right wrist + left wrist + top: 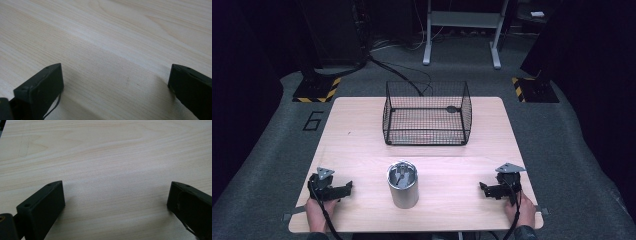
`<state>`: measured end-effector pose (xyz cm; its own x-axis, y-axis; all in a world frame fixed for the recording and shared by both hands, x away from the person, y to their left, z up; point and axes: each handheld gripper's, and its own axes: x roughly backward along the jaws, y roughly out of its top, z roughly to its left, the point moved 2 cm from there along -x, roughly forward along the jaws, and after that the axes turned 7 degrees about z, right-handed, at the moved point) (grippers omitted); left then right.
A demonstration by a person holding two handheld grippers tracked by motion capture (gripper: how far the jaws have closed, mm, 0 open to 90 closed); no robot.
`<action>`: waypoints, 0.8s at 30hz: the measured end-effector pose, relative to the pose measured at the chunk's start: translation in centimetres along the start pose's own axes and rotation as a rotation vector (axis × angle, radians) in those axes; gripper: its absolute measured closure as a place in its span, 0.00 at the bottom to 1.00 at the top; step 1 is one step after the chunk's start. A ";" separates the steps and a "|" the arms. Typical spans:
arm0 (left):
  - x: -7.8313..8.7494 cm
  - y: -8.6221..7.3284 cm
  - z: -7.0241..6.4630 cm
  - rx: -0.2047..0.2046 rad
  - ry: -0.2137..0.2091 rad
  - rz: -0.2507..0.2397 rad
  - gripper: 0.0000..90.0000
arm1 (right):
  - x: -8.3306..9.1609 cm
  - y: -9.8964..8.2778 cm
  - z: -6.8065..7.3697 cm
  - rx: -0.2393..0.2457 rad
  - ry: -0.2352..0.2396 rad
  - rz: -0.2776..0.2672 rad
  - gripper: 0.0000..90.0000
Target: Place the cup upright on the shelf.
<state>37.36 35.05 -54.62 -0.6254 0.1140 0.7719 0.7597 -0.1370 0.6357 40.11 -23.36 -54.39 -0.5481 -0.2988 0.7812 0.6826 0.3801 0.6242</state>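
**Two open grippers flank a steel can near the front edge**

Two grippers rest on the tabletop (362, 135), one at each front corner, and both have nothing in hold. At the left, the left gripper (343, 189) lies close to the front-left corner with its fingers (42, 207) spread wide; in the left gripper view nothing but bare wood lies between them. They point right, along the front edge, toward the middle.

Midway along the front edge stands the can (402, 184), a shiny metal cylinder, upright, its long axis vertical and its open top facing up. Something metallic lies inside, too small to make out. Behind it, toward the far edge, sits a black wire basket (427, 114), well apart from the can, with a dark small thing on its floor near the right wall.

At the right, the right gripper (486, 190) rests near the front-right corner, fingers (40, 91) likewise wide apart over bare wood, pointing left toward the middle.

The can lies between the two, straight inward from each. It looks slightly nearer the left gripper, though the gap is close to even. A sideways approach across the vertical wall seems the likely grasp.
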 end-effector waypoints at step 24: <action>0.0 0.0 -0.2 -0.030 -0.021 0.002 0.00 | 0.0 0.0 0.0 0.001 0.003 0.001 0.00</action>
<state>37.37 34.86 -54.62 -0.6194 0.1346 0.7735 0.7553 -0.1668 0.6338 40.14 -23.37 -54.38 -0.5457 -0.3015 0.7819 0.6827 0.3811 0.6234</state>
